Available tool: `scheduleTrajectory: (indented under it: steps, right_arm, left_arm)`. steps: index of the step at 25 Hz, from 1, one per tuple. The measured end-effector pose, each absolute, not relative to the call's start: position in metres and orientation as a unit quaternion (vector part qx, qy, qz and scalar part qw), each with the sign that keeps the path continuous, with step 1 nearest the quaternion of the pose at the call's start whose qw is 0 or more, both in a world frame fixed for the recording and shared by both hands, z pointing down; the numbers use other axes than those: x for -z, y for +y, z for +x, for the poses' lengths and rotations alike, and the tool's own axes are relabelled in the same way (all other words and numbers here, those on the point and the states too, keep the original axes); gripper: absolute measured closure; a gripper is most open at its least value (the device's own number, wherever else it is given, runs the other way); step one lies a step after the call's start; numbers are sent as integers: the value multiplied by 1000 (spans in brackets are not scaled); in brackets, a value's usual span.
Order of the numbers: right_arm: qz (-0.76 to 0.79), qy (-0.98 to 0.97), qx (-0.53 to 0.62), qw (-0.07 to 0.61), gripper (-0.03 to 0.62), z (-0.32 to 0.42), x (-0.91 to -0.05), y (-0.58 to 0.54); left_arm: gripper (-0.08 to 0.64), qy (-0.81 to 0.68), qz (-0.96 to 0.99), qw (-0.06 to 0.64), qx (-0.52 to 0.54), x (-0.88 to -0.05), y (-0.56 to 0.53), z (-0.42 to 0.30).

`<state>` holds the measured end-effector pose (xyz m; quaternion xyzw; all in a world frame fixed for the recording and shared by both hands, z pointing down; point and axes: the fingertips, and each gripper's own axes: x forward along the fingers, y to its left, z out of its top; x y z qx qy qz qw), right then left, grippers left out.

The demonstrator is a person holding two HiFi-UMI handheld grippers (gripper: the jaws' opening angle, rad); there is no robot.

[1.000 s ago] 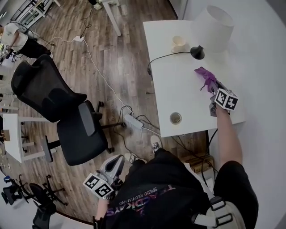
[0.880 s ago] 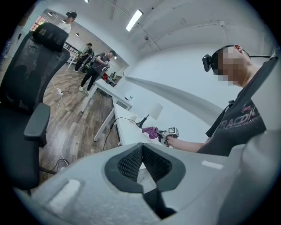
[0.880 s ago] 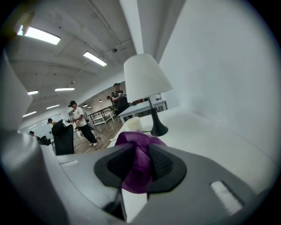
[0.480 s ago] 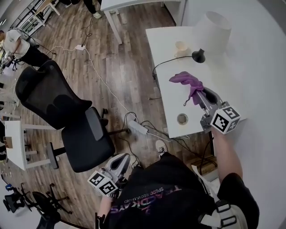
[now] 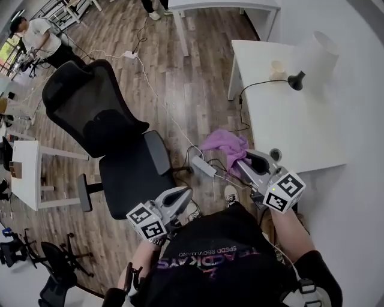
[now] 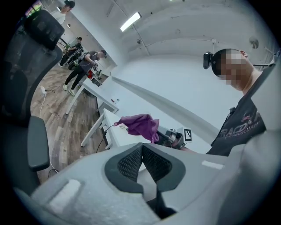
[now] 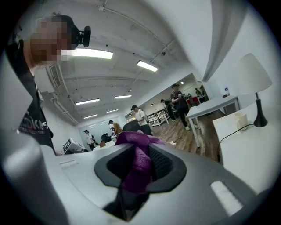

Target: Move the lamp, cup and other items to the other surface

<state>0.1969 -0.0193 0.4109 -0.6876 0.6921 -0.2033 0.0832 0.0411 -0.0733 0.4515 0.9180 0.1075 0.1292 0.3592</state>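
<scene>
My right gripper (image 5: 246, 162) is shut on a purple cloth (image 5: 225, 144), which hangs over the floor just left of the white table (image 5: 294, 126). In the right gripper view the cloth (image 7: 138, 165) is bunched between the jaws. A white-shaded lamp (image 5: 315, 54) with a black base and a pale cup (image 5: 276, 66) stand at the table's far end. A small round container (image 5: 275, 154) sits near its front edge. My left gripper (image 5: 180, 195) is low by my body, shut and holding nothing. In the left gripper view the cloth (image 6: 140, 125) shows beyond the shut jaws.
A black office chair (image 5: 114, 138) stands to the left on the wooden floor. A power strip (image 5: 204, 166) and cables lie near the table leg. Another white table (image 5: 222, 5) is at the back. A small white desk (image 5: 24, 180) is far left. People stand in the background.
My right gripper has carried the purple cloth off the table, leftward and toward me, and now holds it over the floor. The view has swung left. My left gripper stays shut.
</scene>
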Motion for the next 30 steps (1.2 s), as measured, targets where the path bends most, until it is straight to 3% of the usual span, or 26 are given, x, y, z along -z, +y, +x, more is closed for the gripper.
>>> scheduleTrajectory:
  steps: [6,7,8,10,18,22,30]
  right_arm:
    - [-646,737,187,65,499,106,-408,-52]
    - [-643,742,182,60,499,96,-408,-57]
    - [-640,746,177,52,499,85,-408,-61]
    - [-633,754,172,34,499,62,-409,-66]
    - [-608,784,113,-47,499,-27,-408,-83]
    - [-588,796,82,-117,499,-60,-415,-88]
    - [-567,804,56,-172,492,-92,-418,-89]
  left_arm:
    - [561,133,915,373,-74,-437,-88,27]
    - [554,137,914,376,-66,-436,-91,22]
    - [493,140,912,381,-59,-435,-94,17]
    - [488,147,905,396,-44,-431,-98,6]
    - [394,191,807,557,51,-413,-117,-34]
    - [340,191,793,577,42,-420,-113,-46]
    - [341,196,777,596,53,-423,-112,-66]
